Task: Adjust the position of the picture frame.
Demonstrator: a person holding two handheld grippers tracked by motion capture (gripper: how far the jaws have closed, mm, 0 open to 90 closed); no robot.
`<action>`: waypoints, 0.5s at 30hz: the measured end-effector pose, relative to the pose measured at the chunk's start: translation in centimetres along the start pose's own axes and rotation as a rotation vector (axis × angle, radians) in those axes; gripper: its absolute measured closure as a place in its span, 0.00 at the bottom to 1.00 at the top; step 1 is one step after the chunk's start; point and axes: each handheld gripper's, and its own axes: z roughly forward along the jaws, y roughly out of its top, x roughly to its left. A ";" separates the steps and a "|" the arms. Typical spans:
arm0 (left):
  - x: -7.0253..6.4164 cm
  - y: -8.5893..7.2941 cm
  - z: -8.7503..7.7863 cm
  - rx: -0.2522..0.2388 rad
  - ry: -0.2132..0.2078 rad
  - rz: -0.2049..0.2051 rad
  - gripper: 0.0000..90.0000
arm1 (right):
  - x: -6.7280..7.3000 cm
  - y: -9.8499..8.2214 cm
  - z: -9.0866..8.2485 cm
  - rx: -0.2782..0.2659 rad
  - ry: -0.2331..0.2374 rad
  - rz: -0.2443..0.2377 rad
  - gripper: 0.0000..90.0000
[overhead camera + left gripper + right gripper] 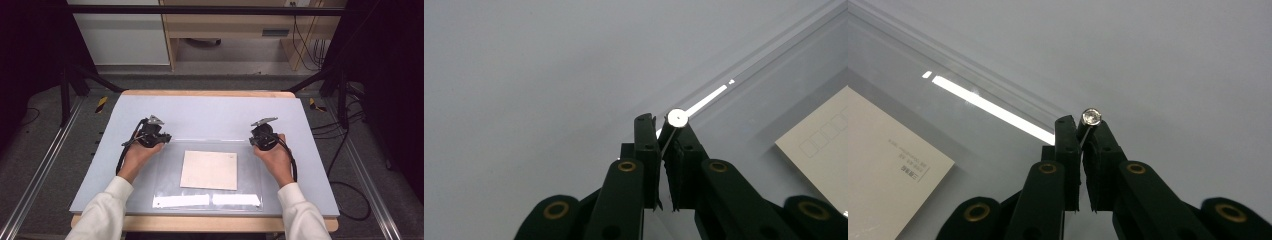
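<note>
While both hands are resting low on the grey table mat (pixel 210 112), we are noting the clear plastic sleeve (pixel 170 172) lying flat near the middle of the mat, with a cream paper sheet (pixel 209 170) inside it and two white strips (pixel 207 201) along its near edge; the left gripper (pixel 152 136) is sitting at the sleeve's far left corner and the right gripper (pixel 263 137) at its far right corner; in the left gripper view the left gripper's (pixel 663 131) jaws are standing nearly together, with a thin edge of the sleeve (pixel 744 100) appearing pinched between them, and the sheet (pixel 824 145) is showing at the right; in the right gripper view the right gripper's (pixel 1082 131) jaws are likewise narrow, closed on the sleeve's (pixel 948 115) thin edge, with the sheet (pixel 888 175) lying at the lower left; a bright reflection is streaking along the sleeve's far edge in both gripper views.
</note>
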 end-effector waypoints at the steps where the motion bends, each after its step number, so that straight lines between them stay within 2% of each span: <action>1: 0.0 -0.1 0.0 -0.001 0.003 -0.003 0.93 | 0.0 0.0 0.0 0.000 -0.002 -0.003 0.95; 11: -0.4 -0.4 0.0 -0.024 0.043 -0.012 0.93 | 0.0 0.0 0.3 -0.008 0.002 0.004 0.95; 15: -0.6 -0.5 0.0 -0.018 0.056 -0.018 0.94 | 0.0 0.0 0.4 -0.004 0.004 0.003 0.95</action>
